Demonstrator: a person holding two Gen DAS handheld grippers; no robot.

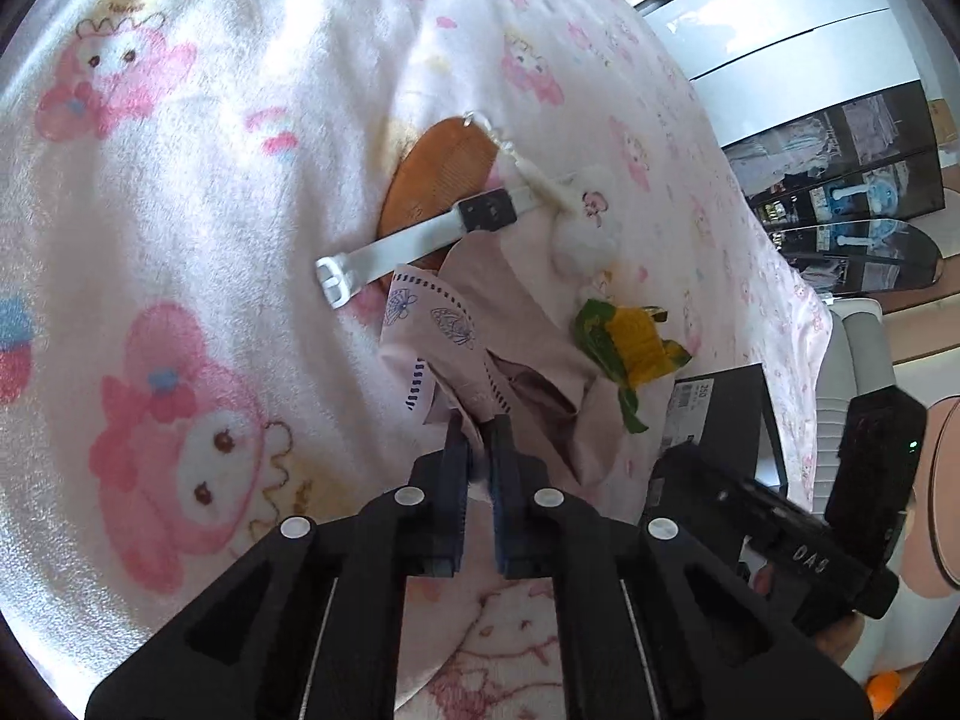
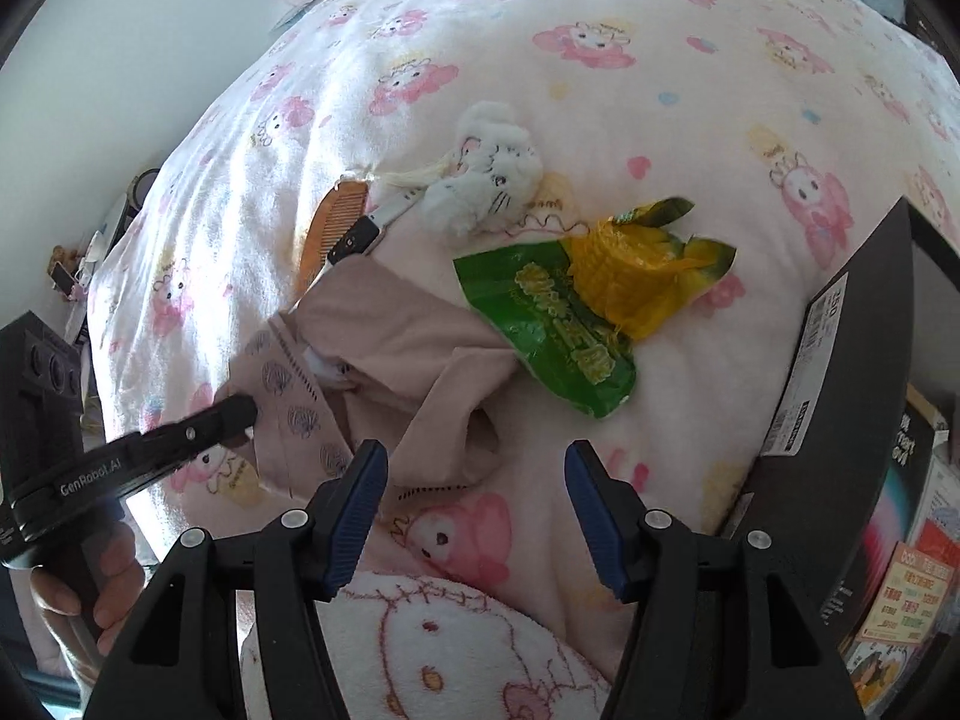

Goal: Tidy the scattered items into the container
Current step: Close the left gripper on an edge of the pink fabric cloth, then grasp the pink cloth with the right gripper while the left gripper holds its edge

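Left gripper (image 1: 477, 420) clamped on pink cloth (image 1: 516, 324), right gripper (image 2: 477, 459) apart over it, only right view shows snack packet's (image 2: 576, 318) green face, cloth crumpled.

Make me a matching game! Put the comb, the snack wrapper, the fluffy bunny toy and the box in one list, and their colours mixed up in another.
Things:
1. comb
2. snack wrapper
3. fluffy bunny toy
4. box

Colours:
A. white
B. black
C. orange-brown
D. green and yellow

Pairs: 1-C, 2-D, 3-A, 4-B
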